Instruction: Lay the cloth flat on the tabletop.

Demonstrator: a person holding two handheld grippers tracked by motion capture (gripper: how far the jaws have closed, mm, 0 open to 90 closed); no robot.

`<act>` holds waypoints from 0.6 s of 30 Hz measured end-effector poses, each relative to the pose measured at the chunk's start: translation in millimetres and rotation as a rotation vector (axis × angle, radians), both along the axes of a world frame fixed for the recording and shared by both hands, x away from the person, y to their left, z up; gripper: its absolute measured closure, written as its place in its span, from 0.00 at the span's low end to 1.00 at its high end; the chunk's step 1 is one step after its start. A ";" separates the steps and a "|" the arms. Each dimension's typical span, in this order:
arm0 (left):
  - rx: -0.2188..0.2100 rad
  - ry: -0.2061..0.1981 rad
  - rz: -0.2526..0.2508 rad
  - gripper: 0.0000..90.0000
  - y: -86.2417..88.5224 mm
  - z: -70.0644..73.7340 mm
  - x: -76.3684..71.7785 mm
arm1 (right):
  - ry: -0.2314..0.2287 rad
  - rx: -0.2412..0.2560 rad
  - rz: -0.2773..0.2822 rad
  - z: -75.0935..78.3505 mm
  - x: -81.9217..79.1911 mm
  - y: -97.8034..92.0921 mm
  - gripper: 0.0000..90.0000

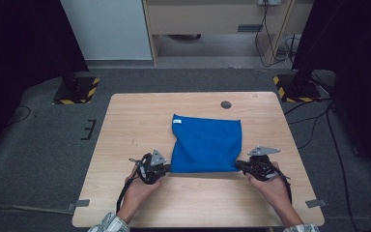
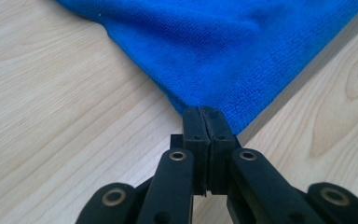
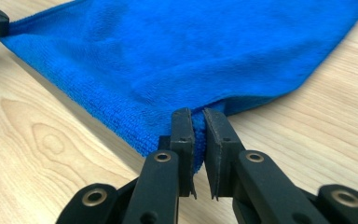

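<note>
Near the tabletop's (image 1: 125, 125) front edge, left gripper (image 1: 160, 168) and right gripper (image 1: 240, 166) each clamp a blue cloth (image 1: 205, 144) corner; folding has yet to begin.

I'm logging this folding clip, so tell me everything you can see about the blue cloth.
The blue cloth is a plain, fuzzy, towel-like fabric with a small white tag at its far left corner. It lies mostly flat near the middle of the wooden table, narrowing slightly toward the near edge. The left gripper is shut on its near left corner and the right gripper on its near right corner, the near edge stretched between them.
</note>
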State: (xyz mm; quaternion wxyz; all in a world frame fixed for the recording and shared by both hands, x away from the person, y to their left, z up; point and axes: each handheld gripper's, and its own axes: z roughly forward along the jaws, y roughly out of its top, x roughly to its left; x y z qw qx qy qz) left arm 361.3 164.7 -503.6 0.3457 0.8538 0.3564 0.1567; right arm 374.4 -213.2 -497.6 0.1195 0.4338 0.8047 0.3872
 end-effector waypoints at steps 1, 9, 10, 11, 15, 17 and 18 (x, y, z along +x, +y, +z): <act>0.001 0.001 0.001 0.99 1.7 0.3 -1.6 | 0.001 0.001 0.005 -0.1 -0.7 1.8 0.92; -0.010 0.004 -0.024 0.99 -3.8 2.6 -8.8 | 0.002 -0.001 -0.010 3.1 -11.3 -5.4 0.93; -0.011 0.004 -0.029 0.99 -5.8 2.8 -9.7 | 0.005 -0.002 -0.014 2.8 -13.4 -7.5 0.93; -0.013 0.005 -0.034 0.99 -7.8 3.0 -10.6 | 0.008 -0.004 -0.019 3.1 -15.6 -9.8 0.93; -0.014 0.011 -0.052 0.99 -14.0 4.0 -14.4 | 0.013 -0.001 -0.042 3.2 -22.8 -18.5 0.93; -0.016 0.018 -0.056 0.99 -16.3 3.8 -16.8 | 0.019 -0.004 -0.049 2.8 -25.2 -20.8 0.93; -0.015 0.022 -0.059 0.99 -17.4 3.5 -18.5 | 0.019 -0.013 -0.051 2.1 -25.7 -21.8 0.93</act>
